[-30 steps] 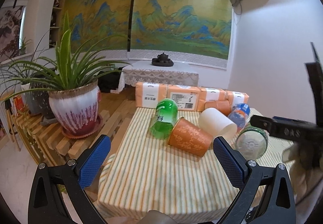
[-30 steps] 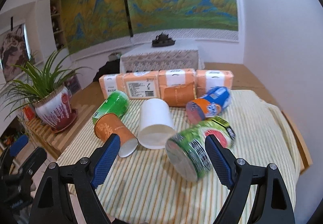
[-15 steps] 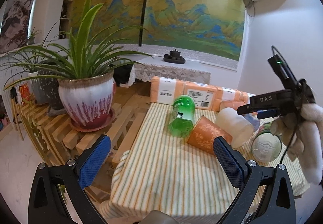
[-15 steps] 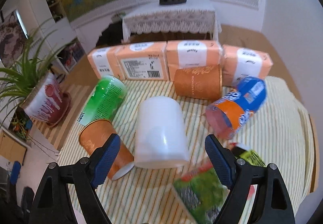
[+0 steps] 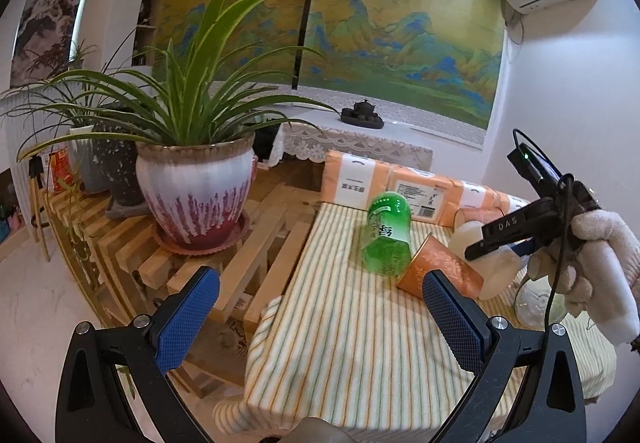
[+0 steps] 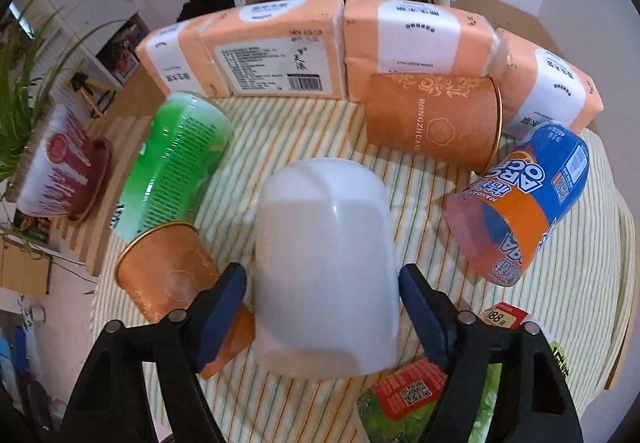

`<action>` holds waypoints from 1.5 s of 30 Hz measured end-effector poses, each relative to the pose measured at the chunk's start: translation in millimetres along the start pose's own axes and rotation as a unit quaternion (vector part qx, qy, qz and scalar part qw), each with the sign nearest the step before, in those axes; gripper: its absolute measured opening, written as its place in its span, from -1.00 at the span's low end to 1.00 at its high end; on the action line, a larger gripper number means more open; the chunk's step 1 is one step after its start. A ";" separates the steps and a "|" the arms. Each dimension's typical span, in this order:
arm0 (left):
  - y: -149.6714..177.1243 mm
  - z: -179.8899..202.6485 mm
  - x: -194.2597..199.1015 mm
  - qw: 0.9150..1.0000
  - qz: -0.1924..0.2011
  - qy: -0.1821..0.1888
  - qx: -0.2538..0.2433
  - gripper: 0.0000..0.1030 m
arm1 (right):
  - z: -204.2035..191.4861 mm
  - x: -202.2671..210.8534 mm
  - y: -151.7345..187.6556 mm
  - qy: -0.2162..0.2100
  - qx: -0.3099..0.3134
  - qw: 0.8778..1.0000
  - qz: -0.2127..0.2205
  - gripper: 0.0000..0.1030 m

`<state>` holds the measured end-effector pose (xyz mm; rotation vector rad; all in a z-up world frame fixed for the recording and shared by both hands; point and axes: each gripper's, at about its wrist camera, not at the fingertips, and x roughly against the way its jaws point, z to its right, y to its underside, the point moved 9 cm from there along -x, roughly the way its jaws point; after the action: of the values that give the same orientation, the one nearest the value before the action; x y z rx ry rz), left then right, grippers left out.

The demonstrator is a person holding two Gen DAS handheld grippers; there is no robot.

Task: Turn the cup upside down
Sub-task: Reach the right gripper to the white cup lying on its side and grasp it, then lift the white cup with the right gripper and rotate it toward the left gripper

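A white plastic cup (image 6: 326,267) lies on its side on the striped tablecloth (image 6: 580,283), base pointing away from me. My right gripper (image 6: 322,309) is open, its blue pads on either side of the cup near the rim end, close to its walls. In the left wrist view the white cup (image 5: 492,263) is partly hidden behind the right gripper's body and gloved hand (image 5: 600,259). My left gripper (image 5: 320,315) is open and empty, held back over the table's near left corner.
An orange paper cup (image 6: 172,279) lies touching the left side of the white cup. A green bottle (image 6: 176,159), another orange cup (image 6: 432,123), a blue-orange bottle (image 6: 520,199) and tissue packs (image 6: 280,47) surround it. A potted plant (image 5: 196,183) stands on a wooden rack at left.
My right gripper has moved forward and down until the white cup sits between its fingers. My left gripper has drawn back and to the left, away from the table.
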<state>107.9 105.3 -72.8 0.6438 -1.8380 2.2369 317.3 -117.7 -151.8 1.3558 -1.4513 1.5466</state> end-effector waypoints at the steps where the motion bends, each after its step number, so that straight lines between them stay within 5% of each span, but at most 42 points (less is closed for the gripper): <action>1: 0.0 -0.9 0.5 1.000 0.001 -0.001 0.001 0.99 | 0.4 -1.0 0.2 0.003 0.001 1.000 0.000 0.37; 12: -1.1 -0.8 2.2 1.000 0.003 -0.003 -0.001 0.99 | 6.5 12.6 -5.8 -0.019 -0.029 0.999 0.031 0.36; 23: -0.9 13.4 10.1 1.000 0.006 0.002 -0.013 1.00 | -4.1 70.4 0.6 -0.059 -0.040 0.993 0.092 0.36; 33: -0.2 20.0 17.6 1.000 0.002 0.015 -0.019 0.99 | -24.7 116.7 72.9 -0.108 -0.047 0.986 0.121 0.36; 39: 6.7 25.2 15.2 0.999 -0.014 0.023 -0.027 0.99 | -36.3 91.5 127.7 -0.114 -0.063 0.987 0.093 0.36; 45: 11.1 29.2 14.9 0.999 -0.024 0.024 -0.034 1.00 | -32.7 57.7 144.4 -0.102 -0.095 0.987 0.080 0.36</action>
<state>96.5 72.6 -72.1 0.6107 -1.8481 2.1315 159.1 -128.3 -140.8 1.3409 -1.8226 1.3544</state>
